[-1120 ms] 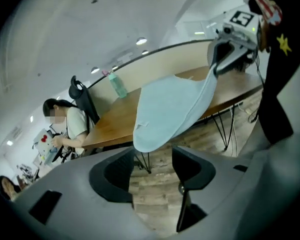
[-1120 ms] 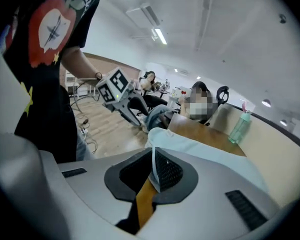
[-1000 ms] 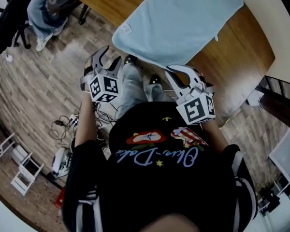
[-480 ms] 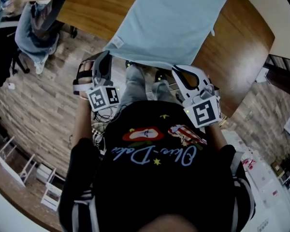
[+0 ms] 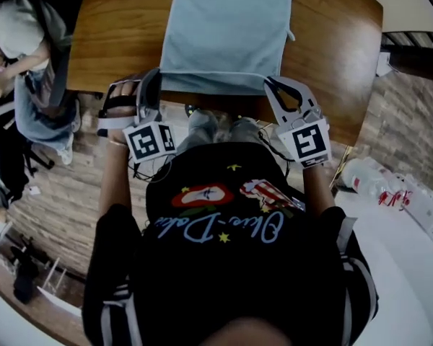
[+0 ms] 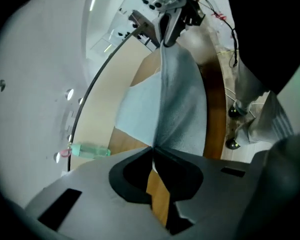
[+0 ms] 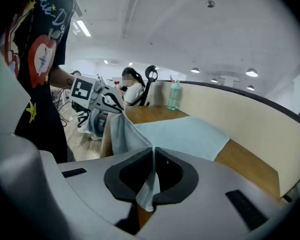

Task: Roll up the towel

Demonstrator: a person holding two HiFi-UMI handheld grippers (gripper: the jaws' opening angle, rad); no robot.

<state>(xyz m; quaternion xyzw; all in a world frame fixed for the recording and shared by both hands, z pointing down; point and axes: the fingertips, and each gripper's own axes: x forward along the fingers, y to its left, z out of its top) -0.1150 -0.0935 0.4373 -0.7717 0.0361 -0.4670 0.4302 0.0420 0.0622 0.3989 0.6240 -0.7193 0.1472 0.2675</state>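
- towel: light blue, spread flat on the table, running from the near edge toward the far edge; its far end is cut off at the top of the head view
- near hem sits along the table's near edge, pulled into a straight line between the two claws
- both near corners are lifted off the wood; the rest lies flat
- left claw: at the towel's near left corner, over the table's near edge, rolled onto its side
- left gripper view: left claw has its jaws together, having just been closing, with the towel edge pinched at the tips; fabric rises from there as a taut ridge to the right claw
- right claw: at the near right corner, jaws clamped on the towel
- right gripper view: right claw has its pads together, with the corner of the towel poking down through the gap behind the tips; the left claw holds the other corner across the hem
- table: bare wood on both sides of the towel, wider strip toward the right edge
- green bottle: upright at the table's far edge against a cream panel, well apart from the towel
- seated person off the table's left edge, not touching anything on it
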